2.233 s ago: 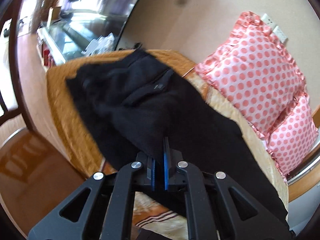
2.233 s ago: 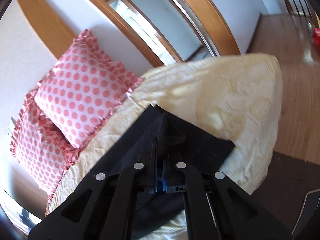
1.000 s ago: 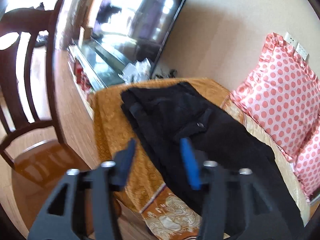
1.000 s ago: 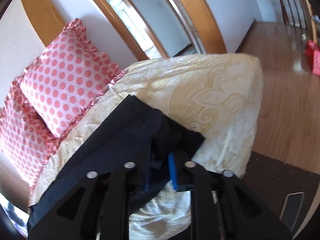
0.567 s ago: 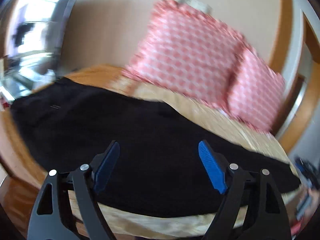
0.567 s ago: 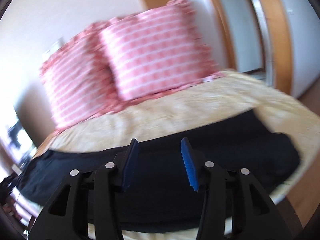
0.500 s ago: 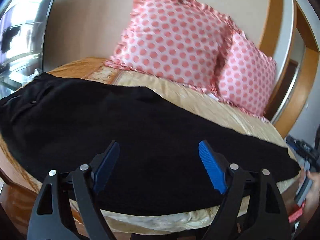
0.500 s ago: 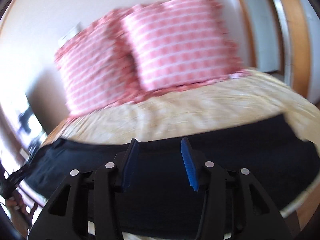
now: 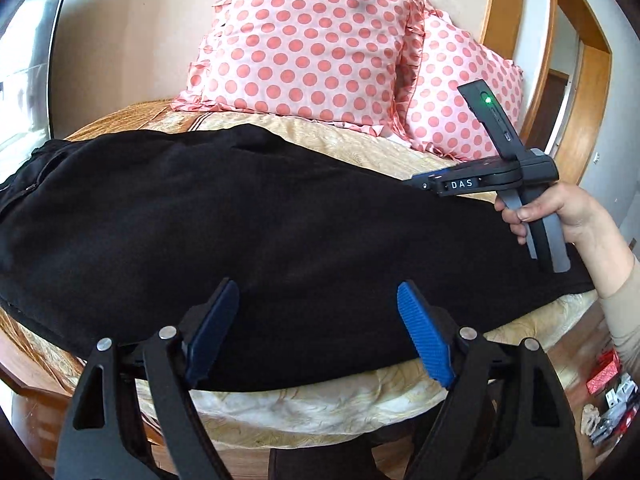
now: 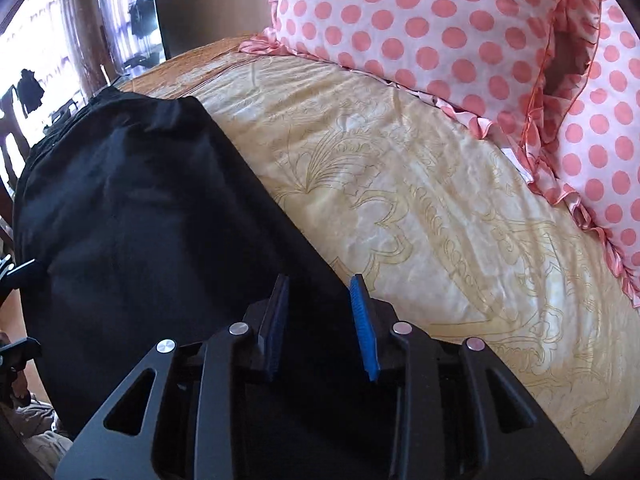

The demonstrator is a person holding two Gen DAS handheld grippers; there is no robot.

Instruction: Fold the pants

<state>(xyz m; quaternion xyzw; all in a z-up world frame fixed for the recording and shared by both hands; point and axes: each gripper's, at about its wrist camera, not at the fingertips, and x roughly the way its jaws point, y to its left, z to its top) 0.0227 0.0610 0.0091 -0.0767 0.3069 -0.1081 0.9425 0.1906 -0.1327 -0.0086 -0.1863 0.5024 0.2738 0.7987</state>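
Observation:
Black pants (image 9: 260, 216) lie lengthwise across a yellow patterned bedspread (image 9: 360, 144), folded leg on leg, waistband at the left. My left gripper (image 9: 316, 292) is open and empty, hovering over the near edge of the pants at mid-length. In the right wrist view the pants (image 10: 152, 200) fill the left half. My right gripper (image 10: 320, 280) is open and empty, low over the far edge of the pants near the leg end. The right gripper's body (image 9: 488, 180) and the hand holding it show in the left wrist view.
Two pink polka-dot pillows (image 9: 312, 40) stand against the wall behind the bedspread; they also show in the right wrist view (image 10: 460, 28). A wooden door frame (image 9: 592, 92) is at the right. Small items (image 9: 608, 396) lie on the floor at lower right.
Both grippers let go of the pants and opened. Both swung round from the pants' ends to face the bed. The right gripper dropped low over the pants' far edge.

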